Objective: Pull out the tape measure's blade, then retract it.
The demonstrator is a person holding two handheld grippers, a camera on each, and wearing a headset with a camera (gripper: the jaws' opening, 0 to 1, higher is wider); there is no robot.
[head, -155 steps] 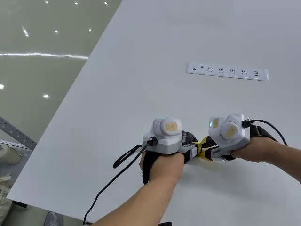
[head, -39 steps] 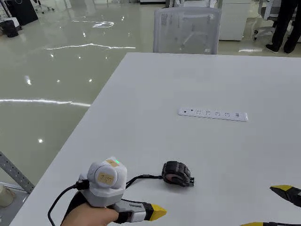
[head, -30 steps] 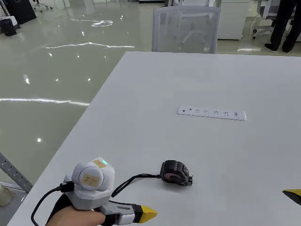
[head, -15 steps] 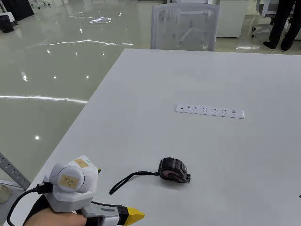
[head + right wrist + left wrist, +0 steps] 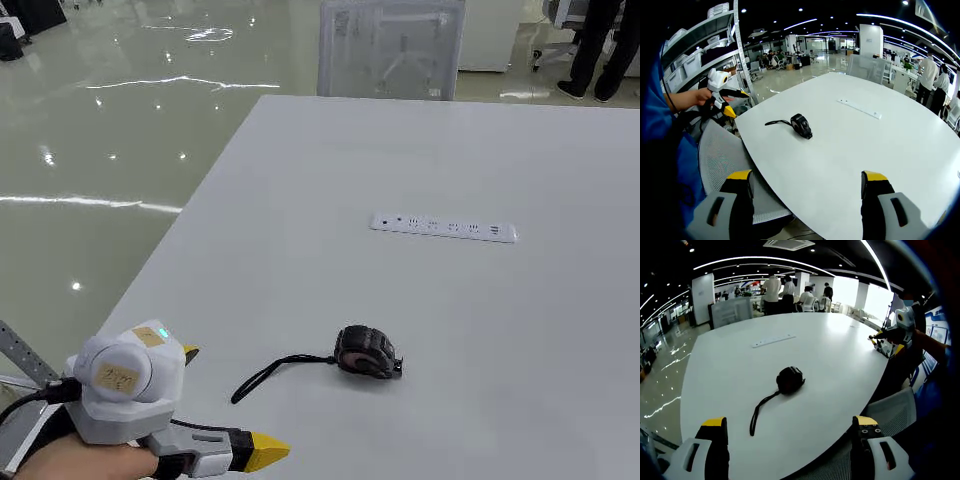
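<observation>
left hand-held gripper: white plastic body, yellow-tipped jaws spread wide, nothing between them, at the table's near-left edge.
right hand-held gripper: same build, jaws spread, empty, held off the table's edge.
black round-cased tape measure: lying on the broad white table, blade wound in, well apart from both.
thin black wrist strap: trailing left from the case.
long white power strip: farther up the table.

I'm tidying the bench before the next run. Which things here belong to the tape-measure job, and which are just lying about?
For the job: tape measure with its strap; left gripper and right gripper, both open, clear of it.

Lying about: power strip on the table; chair beyond the table's far edge.
</observation>
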